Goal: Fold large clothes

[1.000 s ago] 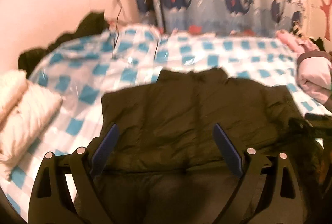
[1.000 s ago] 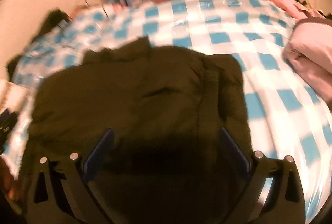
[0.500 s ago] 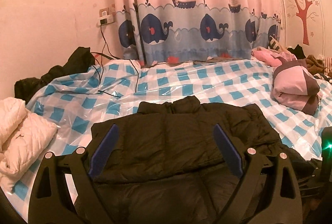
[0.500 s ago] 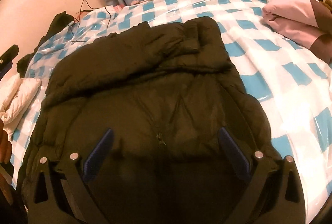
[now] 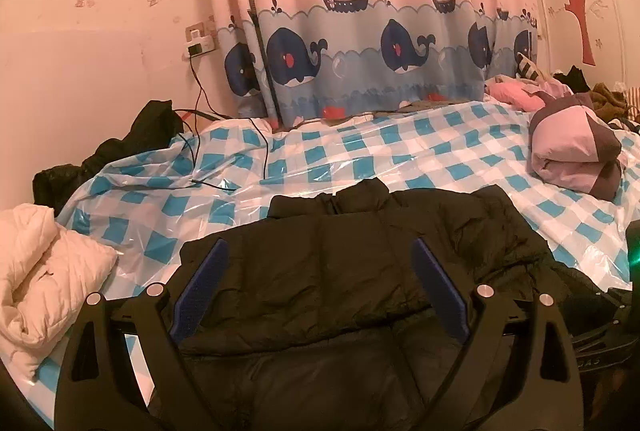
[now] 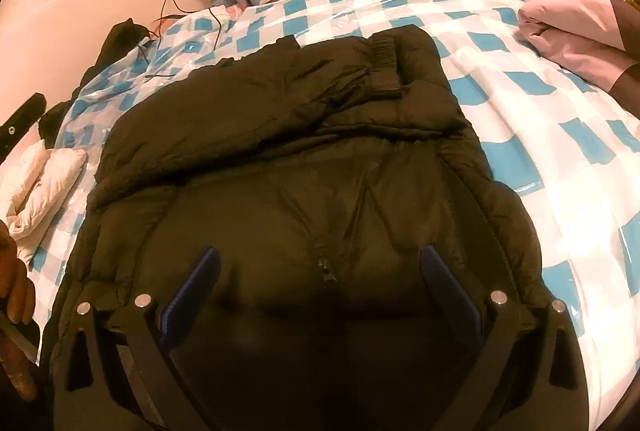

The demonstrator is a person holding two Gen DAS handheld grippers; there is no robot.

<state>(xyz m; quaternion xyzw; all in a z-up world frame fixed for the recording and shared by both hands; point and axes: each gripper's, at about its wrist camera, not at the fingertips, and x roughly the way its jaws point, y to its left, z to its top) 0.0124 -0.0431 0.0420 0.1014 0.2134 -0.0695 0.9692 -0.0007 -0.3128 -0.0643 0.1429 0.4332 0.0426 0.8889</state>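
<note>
The left gripper [image 5: 318, 287] has its jaws spread wide and holds nothing; it hovers above the near part of the black quilted puffer jacket [image 5: 360, 263]. The right gripper [image 6: 318, 295] is the same, with jaws spread and empty over the jacket's front, just above the zipper pull [image 6: 322, 265].

The jacket lies in the middle of the bed, on the blue-and-white checked plastic sheet [image 5: 360, 151]. One sleeve, with its ribbed cuff [image 6: 386, 67], is already folded across the upper body, so I judge the folding is partly done. The other sleeve is probably tucked in too, but the dark cloth makes this hard to see. The body is not yet folded in half.

The right wrist view shows the cuff and zipper clearly, which the left one does not. The left wrist view shows the standing collar [image 5: 360, 193] and a folded pink-and-purple garment [image 5: 576, 147] well apart on the bed.
</note>
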